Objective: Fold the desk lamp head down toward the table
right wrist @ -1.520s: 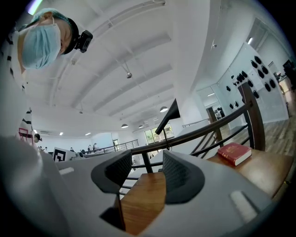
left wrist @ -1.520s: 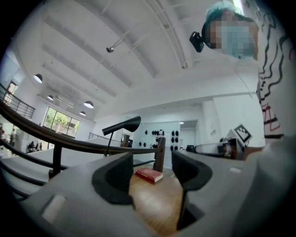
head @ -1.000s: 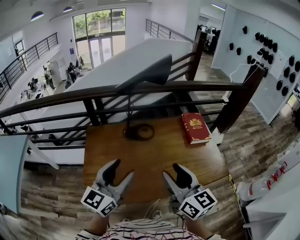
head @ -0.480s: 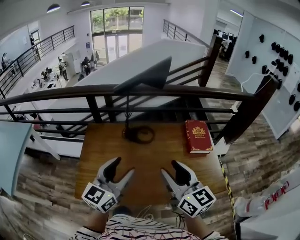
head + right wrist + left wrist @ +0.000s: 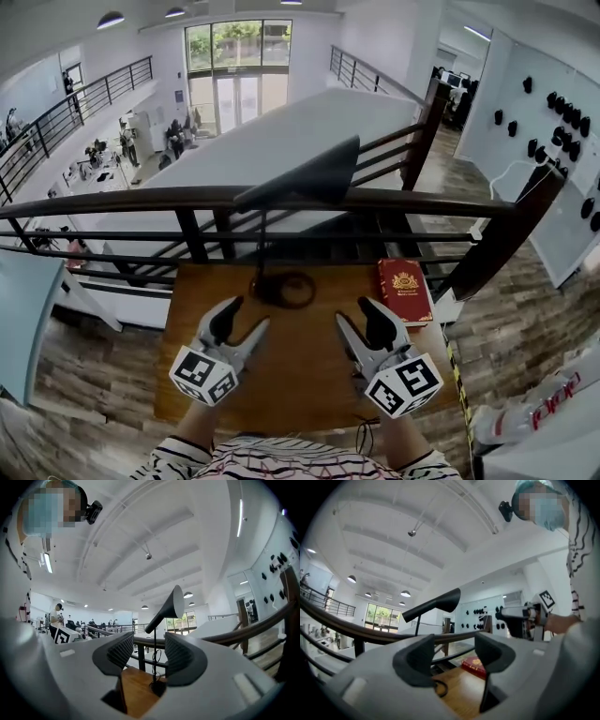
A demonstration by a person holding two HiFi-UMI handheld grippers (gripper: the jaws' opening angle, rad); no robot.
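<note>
The black desk lamp stands at the far edge of the wooden table (image 5: 309, 384). Its cone head (image 5: 309, 178) is raised and tilted on a thin upright stem (image 5: 262, 246) above a round base (image 5: 286, 289). My left gripper (image 5: 246, 317) hovers over the table short of the base, open and empty. My right gripper (image 5: 356, 314) is level with it on the right, also open and empty. In the left gripper view the lamp head (image 5: 433, 605) shows above the open jaws (image 5: 452, 656). From the right gripper view the head (image 5: 166, 609) and stem (image 5: 154, 658) lie beyond the jaws (image 5: 149, 656).
A red book (image 5: 405, 289) lies at the table's far right corner. A dark wooden railing (image 5: 394, 202) with metal bars runs just behind the table and lamp. Beyond it is a drop to a lower floor. A white wall with black pegs (image 5: 553, 122) stands at right.
Both grippers have moved forward over the table toward the lamp base. The lamp has not moved.
</note>
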